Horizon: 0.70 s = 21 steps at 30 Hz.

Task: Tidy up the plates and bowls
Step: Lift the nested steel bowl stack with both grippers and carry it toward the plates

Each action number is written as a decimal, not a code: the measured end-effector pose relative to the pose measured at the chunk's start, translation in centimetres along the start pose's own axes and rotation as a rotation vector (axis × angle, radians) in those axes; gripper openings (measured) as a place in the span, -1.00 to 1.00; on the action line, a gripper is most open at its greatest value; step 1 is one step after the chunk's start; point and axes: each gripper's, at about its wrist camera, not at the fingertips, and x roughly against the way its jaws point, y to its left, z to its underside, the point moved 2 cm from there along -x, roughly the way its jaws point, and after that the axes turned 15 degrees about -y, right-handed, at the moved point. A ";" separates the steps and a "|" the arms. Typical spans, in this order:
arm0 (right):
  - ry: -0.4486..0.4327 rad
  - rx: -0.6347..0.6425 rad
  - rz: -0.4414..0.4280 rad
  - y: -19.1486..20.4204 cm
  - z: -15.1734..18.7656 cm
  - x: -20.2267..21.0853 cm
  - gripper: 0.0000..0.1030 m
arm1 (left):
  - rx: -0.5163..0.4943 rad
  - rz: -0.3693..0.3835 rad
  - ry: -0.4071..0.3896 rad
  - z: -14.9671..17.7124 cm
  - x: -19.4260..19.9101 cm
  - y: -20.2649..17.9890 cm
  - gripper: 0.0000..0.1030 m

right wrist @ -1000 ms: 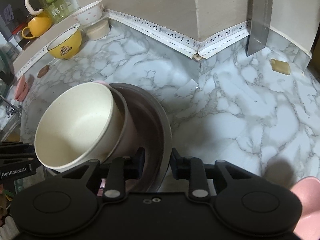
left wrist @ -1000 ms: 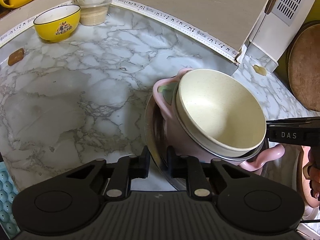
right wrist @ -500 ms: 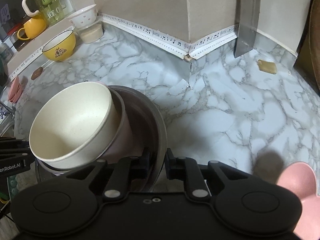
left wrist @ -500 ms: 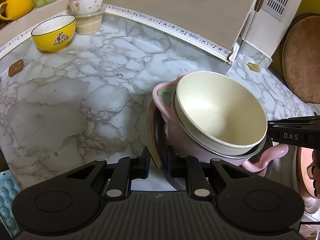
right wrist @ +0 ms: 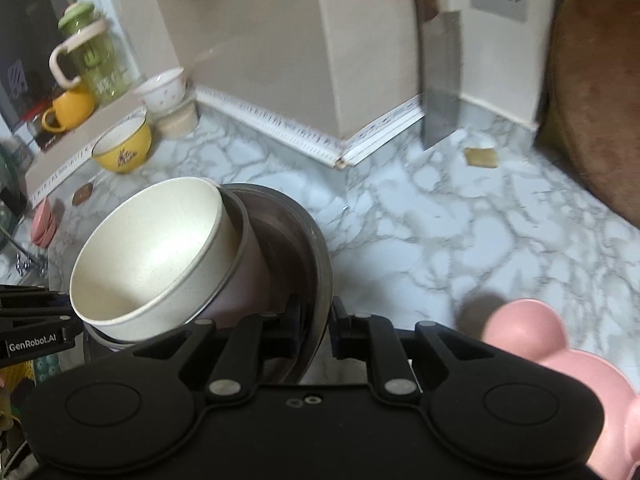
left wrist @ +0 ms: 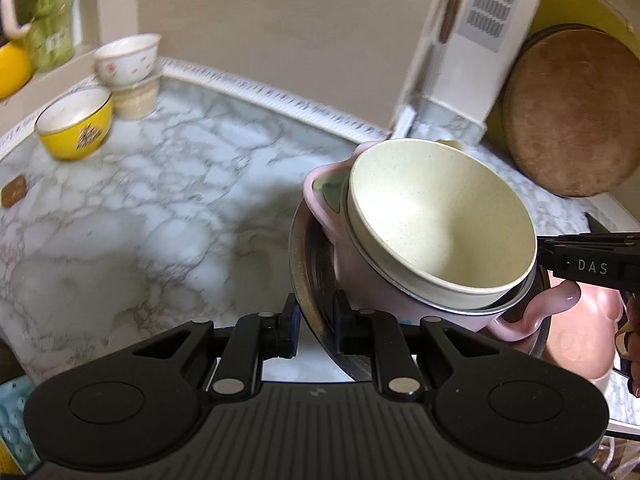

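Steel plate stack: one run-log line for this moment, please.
left gripper: shut on steel plate | right gripper: shut on steel plate | load: cream bowl in pink bowl

Both wrist cameras look steeply down from close above opposite sides of the stacked bowls, sharing the marble tabletop toward twelve o'clock.

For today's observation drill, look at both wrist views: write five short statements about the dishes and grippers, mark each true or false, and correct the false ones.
1. The cream bowl sits nested inside the pink two-handled pot. True.
2. The left gripper clamps the rim of the steel plate. True.
3. The right gripper is open and empty. False: it is shut on the same steel plate's rim.
4. The yellow bowl is stacked in the cream bowl. False: it stands apart on the marble counter.
5. A cleaver leans against the wall. True.
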 end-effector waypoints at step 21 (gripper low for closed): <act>-0.135 -0.185 0.285 -10.6 1.9 11.9 -0.70 | -0.226 0.289 -0.022 -2.2 -1.1 -14.8 -0.70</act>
